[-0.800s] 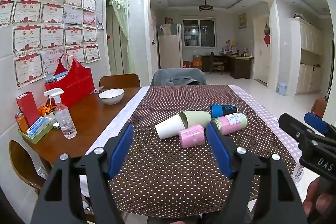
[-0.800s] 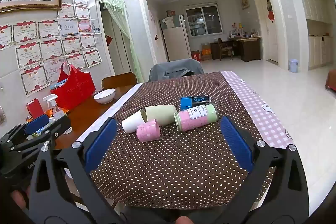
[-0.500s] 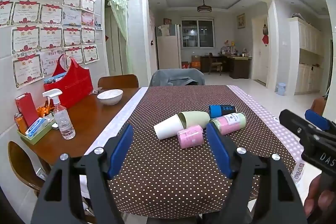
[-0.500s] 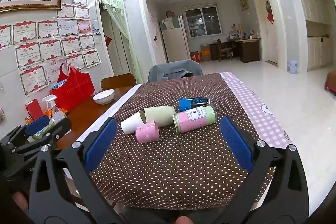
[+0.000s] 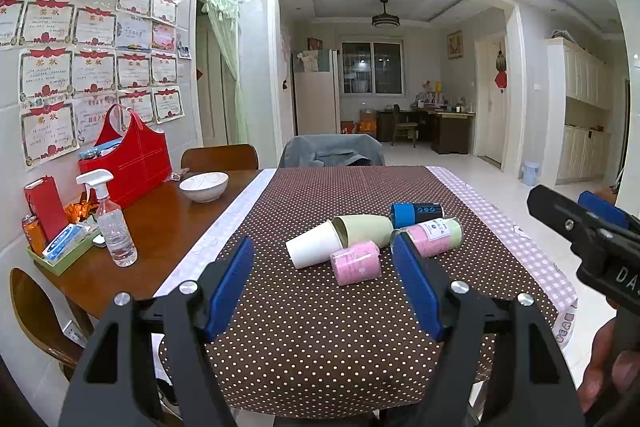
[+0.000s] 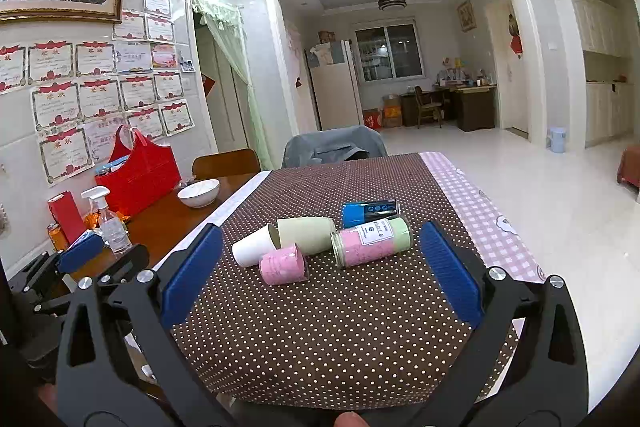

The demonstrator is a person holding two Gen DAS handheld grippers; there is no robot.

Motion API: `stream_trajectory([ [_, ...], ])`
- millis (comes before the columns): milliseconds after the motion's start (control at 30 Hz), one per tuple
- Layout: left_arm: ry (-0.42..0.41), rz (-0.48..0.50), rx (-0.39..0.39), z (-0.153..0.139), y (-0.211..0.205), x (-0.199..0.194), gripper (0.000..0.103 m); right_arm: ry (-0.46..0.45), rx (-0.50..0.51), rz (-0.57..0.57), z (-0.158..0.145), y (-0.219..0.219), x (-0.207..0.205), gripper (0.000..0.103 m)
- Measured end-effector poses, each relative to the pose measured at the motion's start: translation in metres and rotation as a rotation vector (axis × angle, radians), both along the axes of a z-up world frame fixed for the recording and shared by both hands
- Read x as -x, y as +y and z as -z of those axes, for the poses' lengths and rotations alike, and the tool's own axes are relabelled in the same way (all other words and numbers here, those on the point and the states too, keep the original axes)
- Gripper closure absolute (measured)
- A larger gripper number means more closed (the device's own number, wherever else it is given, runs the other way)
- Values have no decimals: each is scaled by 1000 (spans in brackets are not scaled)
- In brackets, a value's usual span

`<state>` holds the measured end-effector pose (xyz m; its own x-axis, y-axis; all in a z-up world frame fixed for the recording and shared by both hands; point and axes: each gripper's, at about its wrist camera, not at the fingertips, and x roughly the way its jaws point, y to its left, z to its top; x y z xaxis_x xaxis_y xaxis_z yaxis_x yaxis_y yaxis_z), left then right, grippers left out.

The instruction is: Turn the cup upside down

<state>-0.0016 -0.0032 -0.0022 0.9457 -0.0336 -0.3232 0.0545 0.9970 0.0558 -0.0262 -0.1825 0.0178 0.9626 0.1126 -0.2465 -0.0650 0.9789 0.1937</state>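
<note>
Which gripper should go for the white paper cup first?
Probably left. The white paper cup lies on its side at the left end of the cluster, nearly centred ahead of the open left gripper. For the right gripper, also open, it sits left of centre behind the pink cup.

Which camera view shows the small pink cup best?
The right wrist view: the small pink cup lies on its side, unobstructed, nearer and larger between the open fingers. The left wrist view also shows it whole, but a little smaller, close beside the right-hand finger.
</note>
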Motion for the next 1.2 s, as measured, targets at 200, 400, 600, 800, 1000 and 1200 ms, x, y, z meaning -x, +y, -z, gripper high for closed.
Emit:
stream_trajectory([
  [200, -10, -1, 11, -2, 2, 2, 32, -2, 5, 2, 0, 2, -1, 6],
  [400, -14, 0, 16, -2, 4, 2, 32, 0, 6, 3, 0, 1, -1, 6],
  [600, -13, -1, 16, -2, 3, 2, 32, -1, 7, 3, 0, 0, -2, 6],
  [800, -13, -1, 18, -1, 3, 1, 32, -1, 11, 3, -1, 1, -3, 6],
  [1000, -13, -2, 20, 0, 3, 1, 32, -3, 12, 3, -1, 0, -5, 6],
  [1200, -15, -4, 23, 0, 4, 1, 32, -4, 16, 2, 0, -1, -8, 6],
])
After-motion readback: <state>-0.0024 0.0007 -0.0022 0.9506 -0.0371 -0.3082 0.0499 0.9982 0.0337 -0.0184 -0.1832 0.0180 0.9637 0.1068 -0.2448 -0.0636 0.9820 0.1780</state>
